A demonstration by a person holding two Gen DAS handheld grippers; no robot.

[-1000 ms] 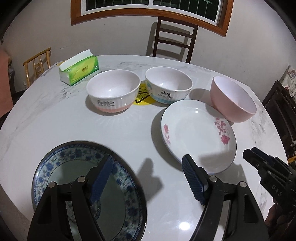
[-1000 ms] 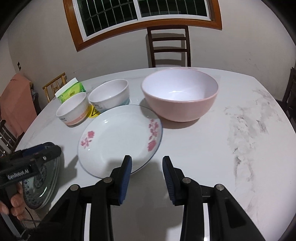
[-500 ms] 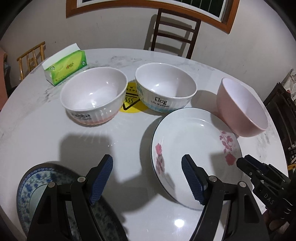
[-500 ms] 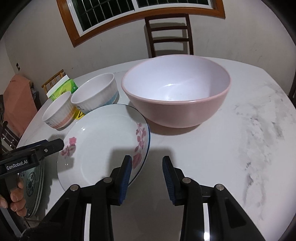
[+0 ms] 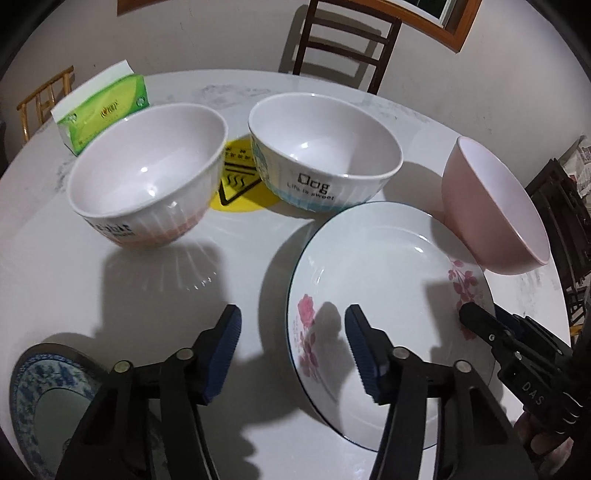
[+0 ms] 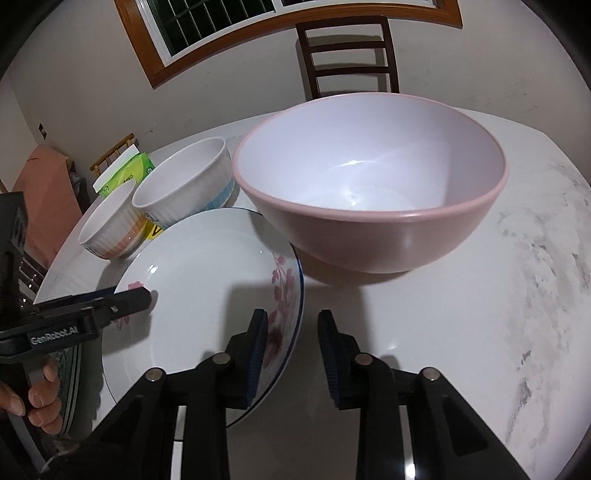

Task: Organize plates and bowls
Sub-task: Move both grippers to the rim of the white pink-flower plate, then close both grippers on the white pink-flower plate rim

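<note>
A white plate with pink flowers (image 5: 384,291) lies on the marble table; it also shows in the right wrist view (image 6: 207,280). My left gripper (image 5: 291,332) is open and straddles its left rim. My right gripper (image 6: 291,332) is open and straddles its right rim, just before a big pink bowl (image 6: 369,199), which also shows at the right of the left wrist view (image 5: 491,206). Two white ribbed bowls stand behind: one with an orange band (image 5: 147,181), one with a blue band (image 5: 325,155). A blue patterned plate (image 5: 40,406) lies at lower left.
A green tissue box (image 5: 103,114) stands at the back left. A yellow warning sticker (image 5: 240,177) lies between the ribbed bowls. A dark wooden chair (image 6: 347,55) stands behind the table, below a wood-framed window (image 6: 207,33).
Both grippers have moved forward and closed in on the flowered plate from either side. The left gripper has left the blue patterned plate behind. Both stay open.
</note>
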